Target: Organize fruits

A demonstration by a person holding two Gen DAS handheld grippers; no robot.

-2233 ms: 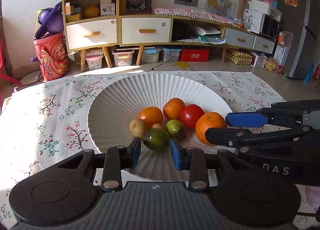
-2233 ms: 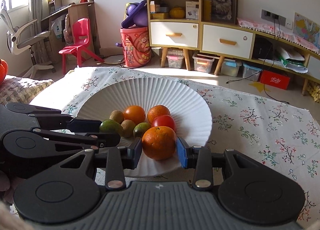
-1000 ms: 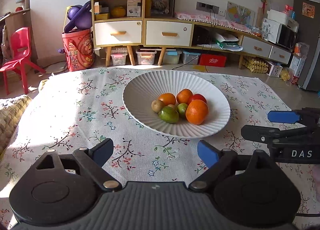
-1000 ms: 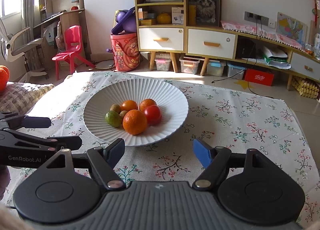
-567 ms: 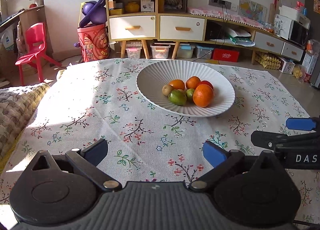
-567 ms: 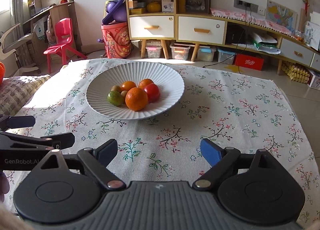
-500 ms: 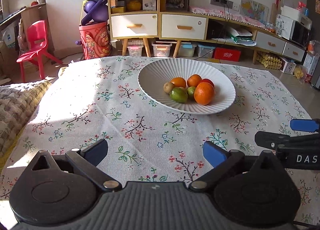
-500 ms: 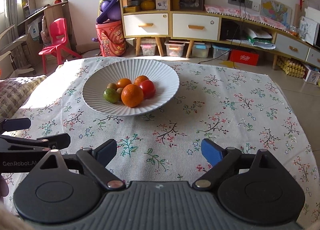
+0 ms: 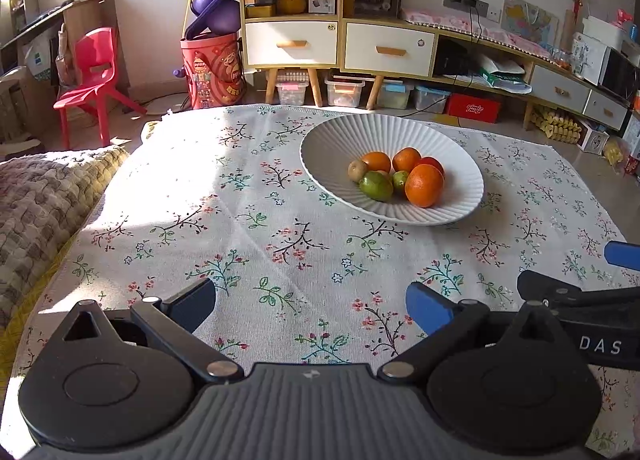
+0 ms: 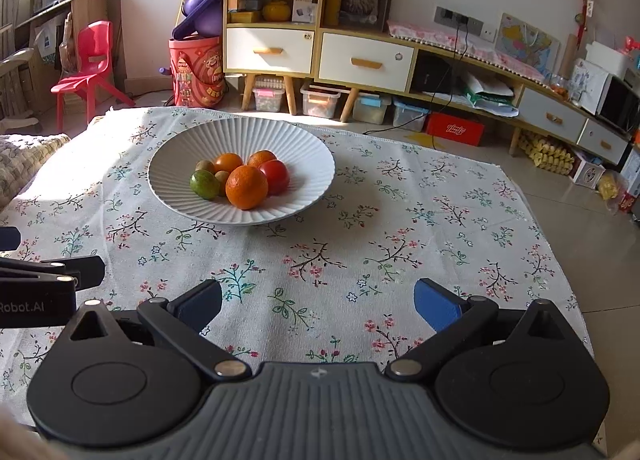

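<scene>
Inside bowl point(image 10: 312, 180): three oranges point(image 10: 246, 187), tomato point(image 10: 275, 176), lime point(image 10: 204, 185), kiwi point(image 10: 204, 166).

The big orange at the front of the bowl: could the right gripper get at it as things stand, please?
Probably yes. The right gripper is open and empty, and only bare tablecloth lies between it and the big orange, which sits nearest the white bowl's front rim, unblocked by other fruit.

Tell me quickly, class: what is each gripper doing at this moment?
Left gripper: open, holding nothing, above the floral tablecloth.
Right gripper: open, holding nothing, short of the white ribbed bowl.
</scene>
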